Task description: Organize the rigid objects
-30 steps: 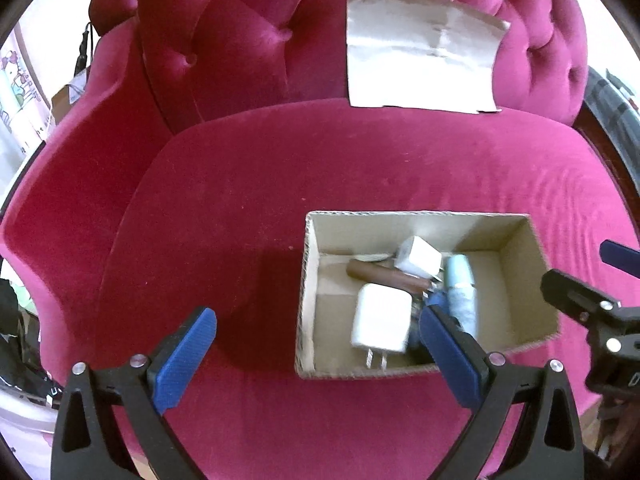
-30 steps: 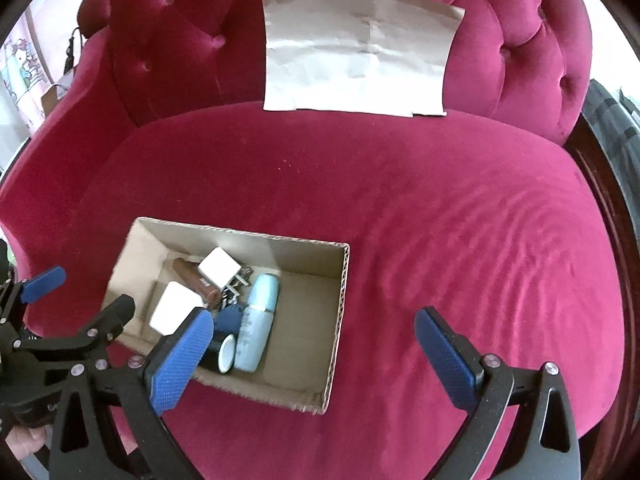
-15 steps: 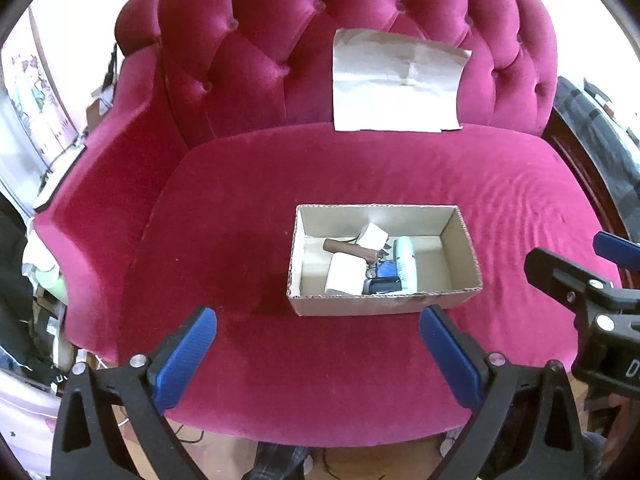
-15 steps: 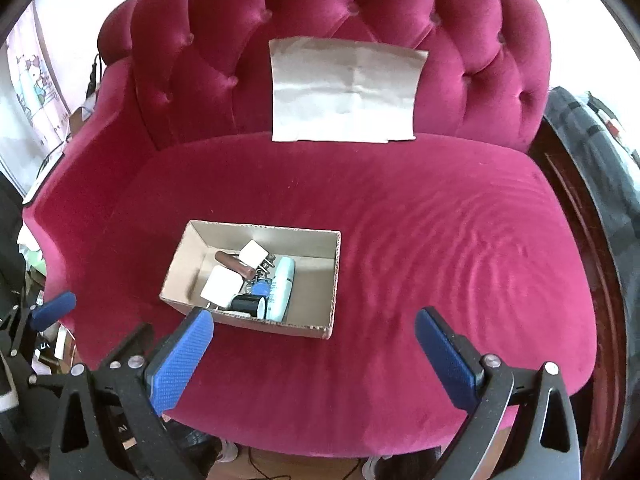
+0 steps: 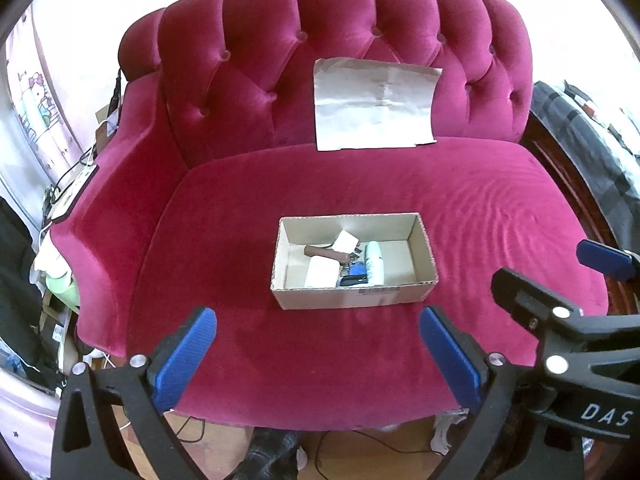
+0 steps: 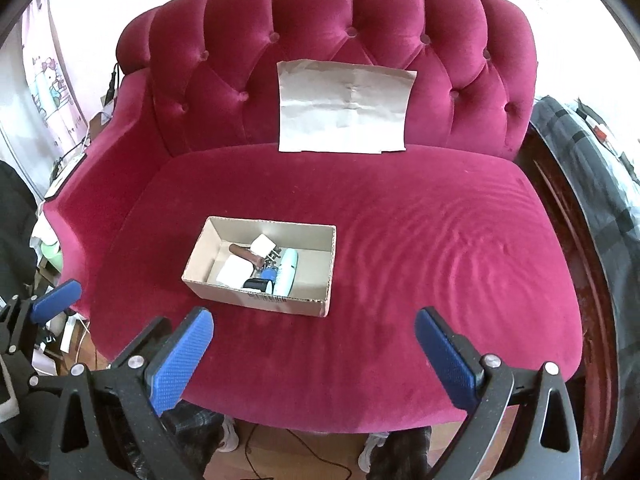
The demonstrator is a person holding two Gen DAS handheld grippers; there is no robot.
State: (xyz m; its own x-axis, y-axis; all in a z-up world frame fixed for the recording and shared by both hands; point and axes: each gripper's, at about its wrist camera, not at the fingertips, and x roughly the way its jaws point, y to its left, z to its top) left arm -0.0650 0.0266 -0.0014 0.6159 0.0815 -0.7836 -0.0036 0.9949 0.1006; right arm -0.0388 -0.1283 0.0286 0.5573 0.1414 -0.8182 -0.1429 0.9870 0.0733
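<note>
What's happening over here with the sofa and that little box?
A person holds two grippers, the left gripper and the right gripper, both with jaws open and empty, short of the red sofa. On its seat a cardboard box holds the small items: white chargers, a pale bottle, a brown stick.
</note>
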